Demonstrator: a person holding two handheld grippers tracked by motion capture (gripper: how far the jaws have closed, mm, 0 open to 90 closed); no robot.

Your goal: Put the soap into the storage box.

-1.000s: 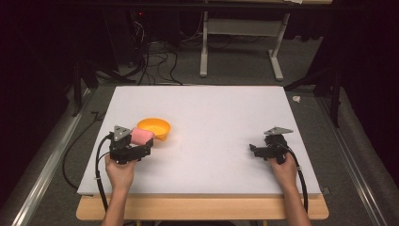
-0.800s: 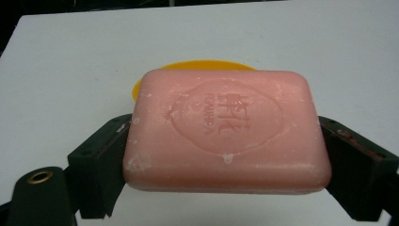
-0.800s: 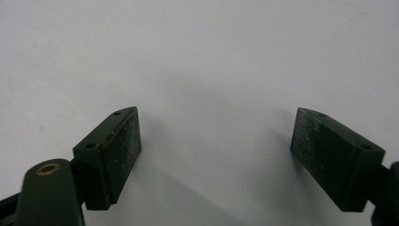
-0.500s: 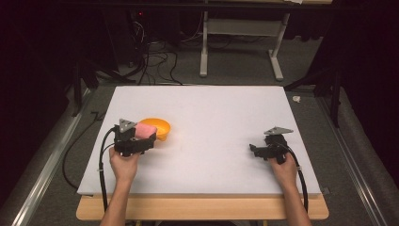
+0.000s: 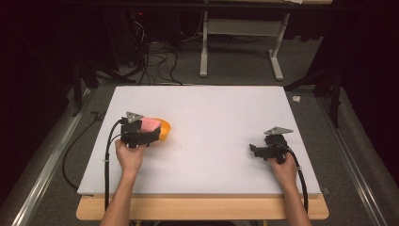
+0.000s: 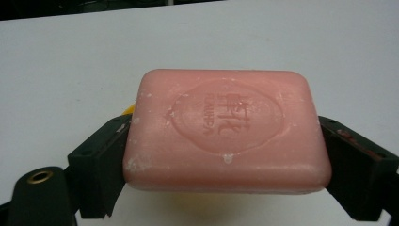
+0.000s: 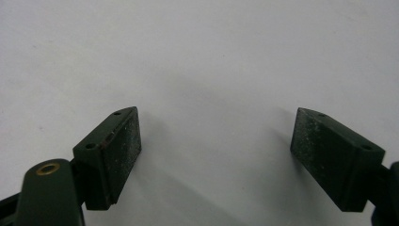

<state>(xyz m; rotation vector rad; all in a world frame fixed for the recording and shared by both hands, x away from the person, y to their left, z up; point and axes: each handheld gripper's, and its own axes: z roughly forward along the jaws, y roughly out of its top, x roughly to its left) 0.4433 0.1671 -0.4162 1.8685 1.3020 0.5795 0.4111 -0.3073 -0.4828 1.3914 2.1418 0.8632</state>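
Observation:
A pink bar of soap (image 6: 226, 129) with a stamped oval mark is clamped between the two black jaws of my left gripper (image 6: 226, 165). From above, the left gripper (image 5: 148, 134) holds the soap (image 5: 150, 123) over the orange bowl (image 5: 164, 129) at the table's left. A sliver of that bowl (image 6: 128, 110) peeks out behind the soap. My right gripper (image 5: 254, 149) rests low over the white table at the right. Its jaws (image 7: 214, 155) stand wide apart with bare table between them.
The white tabletop (image 5: 216, 113) stretches between the two hands. Its wooden front edge (image 5: 202, 209) lies near the person. Metal rails run along both sides, and cables and a stand's legs (image 5: 240, 52) lie on the floor beyond the far edge.
The left gripper has carried the soap to the right, from beside the bowl to over it. The right gripper has stayed where it was.

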